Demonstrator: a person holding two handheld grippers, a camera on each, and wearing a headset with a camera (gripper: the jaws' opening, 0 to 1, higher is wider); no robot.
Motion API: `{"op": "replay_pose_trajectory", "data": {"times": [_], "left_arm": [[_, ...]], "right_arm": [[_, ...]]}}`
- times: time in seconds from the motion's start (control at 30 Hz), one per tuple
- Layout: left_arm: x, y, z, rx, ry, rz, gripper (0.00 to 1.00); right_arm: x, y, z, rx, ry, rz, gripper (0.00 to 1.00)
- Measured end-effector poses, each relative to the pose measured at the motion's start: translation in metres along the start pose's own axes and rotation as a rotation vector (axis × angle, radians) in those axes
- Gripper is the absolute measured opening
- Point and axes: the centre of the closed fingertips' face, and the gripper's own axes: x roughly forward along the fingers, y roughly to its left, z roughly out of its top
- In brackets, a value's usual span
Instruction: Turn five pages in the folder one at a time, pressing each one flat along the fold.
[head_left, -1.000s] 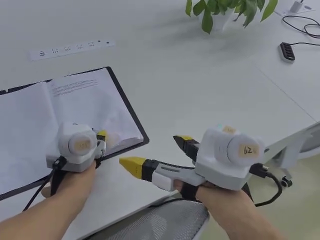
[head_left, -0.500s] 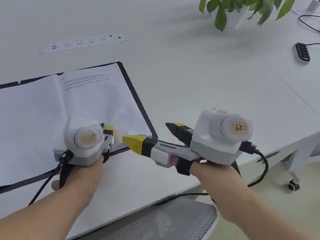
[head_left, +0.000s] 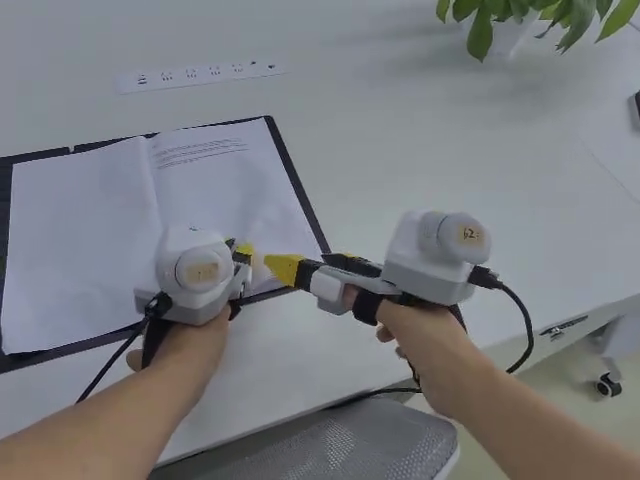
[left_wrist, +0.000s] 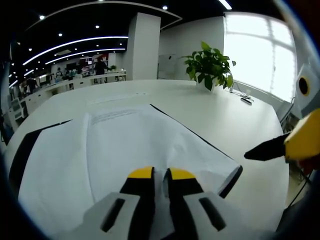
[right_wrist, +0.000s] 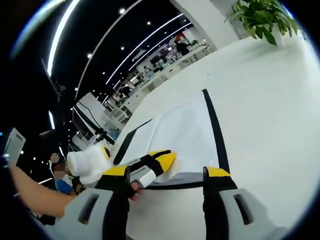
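Moved: right gripper (head_left: 308, 265) has closed in on the folder (head_left: 300, 196), reaching its lower right corner beside the left gripper (left_wrist: 159, 174).
Jaws: right spread wide, empty; left nearly closed over the right page (head_left: 215, 190), cannot tell if paper is pinched.
Progress: no sheet lifted; turn count unreadable, turns likely remain.
Materials: thin white paper, stiff black cover, smooth white bench (head_left: 420, 130).

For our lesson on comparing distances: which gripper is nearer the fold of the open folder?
Left. The left gripper sits over the right-hand page, right of the fold; the right gripper is farther right, at the outer edge of the folder.
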Motion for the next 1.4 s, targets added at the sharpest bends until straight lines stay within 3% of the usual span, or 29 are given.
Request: {"op": "replay_pose_trajectory", "data": {"times": [0.13, 0.43, 0.53, 0.77, 1.2, 1.33, 1.4], "left_arm": [[0.001, 0.001, 0.000, 0.001, -0.002, 0.001, 0.08], [0.001, 0.001, -0.001, -0.004, -0.005, 0.000, 0.08], [0.001, 0.001, -0.001, -0.004, -0.007, -0.002, 0.08], [0.001, 0.001, -0.001, -0.006, -0.010, -0.004, 0.08], [0.001, 0.001, -0.001, -0.020, 0.000, -0.010, 0.09], [0.001, 0.001, -0.001, -0.027, 0.008, -0.011, 0.09], [0.001, 0.001, -0.001, -0.033, 0.011, -0.011, 0.09]], "right_arm": [[0.002, 0.003, -0.004, 0.057, 0.010, 0.017, 0.54], [0.014, 0.009, -0.013, 0.096, 0.041, 0.040, 0.54], [0.017, 0.008, -0.011, 0.115, 0.030, 0.037, 0.53], [0.025, -0.008, -0.007, 0.219, -0.007, -0.016, 0.44], [0.029, -0.040, -0.010, 0.360, -0.065, -0.155, 0.08], [0.028, -0.047, -0.013, 0.386, -0.074, -0.182, 0.00], [0.028, -0.049, -0.013, 0.436, -0.090, -0.187, 0.00]]}}
